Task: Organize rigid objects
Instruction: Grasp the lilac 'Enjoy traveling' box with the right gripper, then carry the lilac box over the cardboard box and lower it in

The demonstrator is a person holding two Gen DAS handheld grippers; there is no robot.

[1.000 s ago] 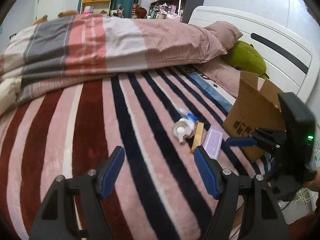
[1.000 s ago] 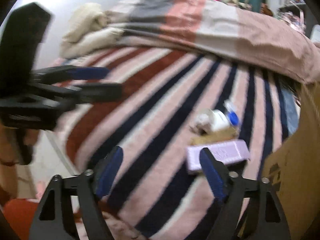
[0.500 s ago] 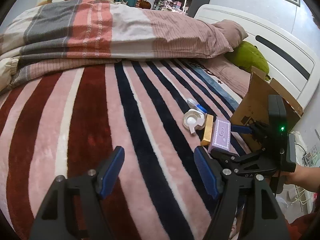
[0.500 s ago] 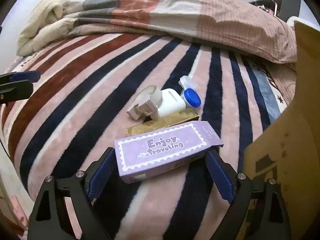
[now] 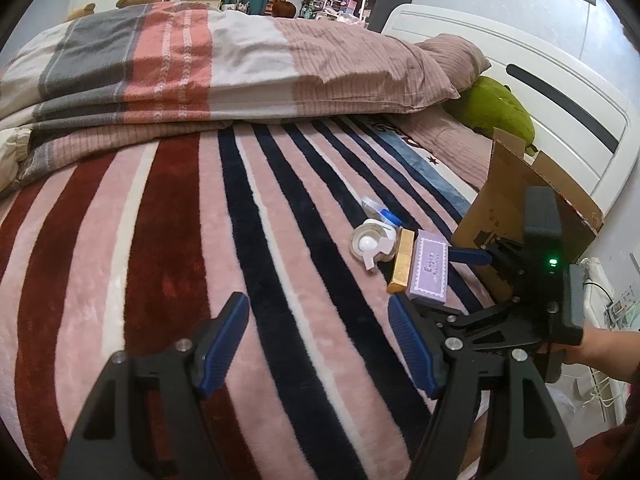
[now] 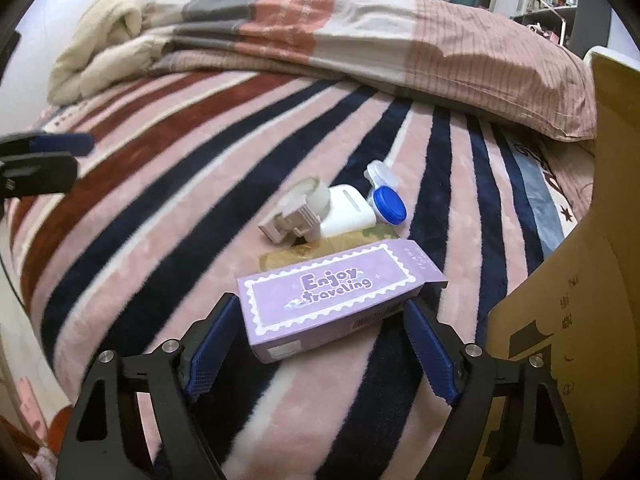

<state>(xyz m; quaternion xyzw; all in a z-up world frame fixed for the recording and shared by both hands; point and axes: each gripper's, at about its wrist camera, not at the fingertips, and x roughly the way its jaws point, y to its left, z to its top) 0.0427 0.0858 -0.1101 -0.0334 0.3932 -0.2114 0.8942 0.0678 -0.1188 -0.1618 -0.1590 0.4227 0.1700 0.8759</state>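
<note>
A purple box (image 6: 332, 300) printed "Enjoy traveling" lies on the striped blanket (image 5: 168, 240). My right gripper (image 6: 320, 320) straddles it lengthwise, and its jaws are closing, one blue pad near each end of the box with no clear contact. Behind the box lie a gold box (image 6: 292, 256), a white tape dispenser (image 6: 296, 212), a white bottle (image 6: 348, 210) and a blue-capped case (image 6: 386, 202). My left gripper (image 5: 317, 308) hovers open over bare blanket, left of this cluster, with nothing between its fingers. The left wrist view shows the purple box (image 5: 431, 270) and the right gripper (image 5: 440, 280) around it.
An open cardboard box (image 5: 516, 200) stands right of the objects, close to the right gripper. A folded quilt (image 5: 224, 64) and pillow fill the back of the bed. A green plush toy (image 5: 496, 112) lies by the white headboard. A hand (image 5: 600, 348) holds the right gripper.
My right gripper has come down and forward onto the purple box, which now sits between its pads. The left gripper has barely moved and stays at the same width.
</note>
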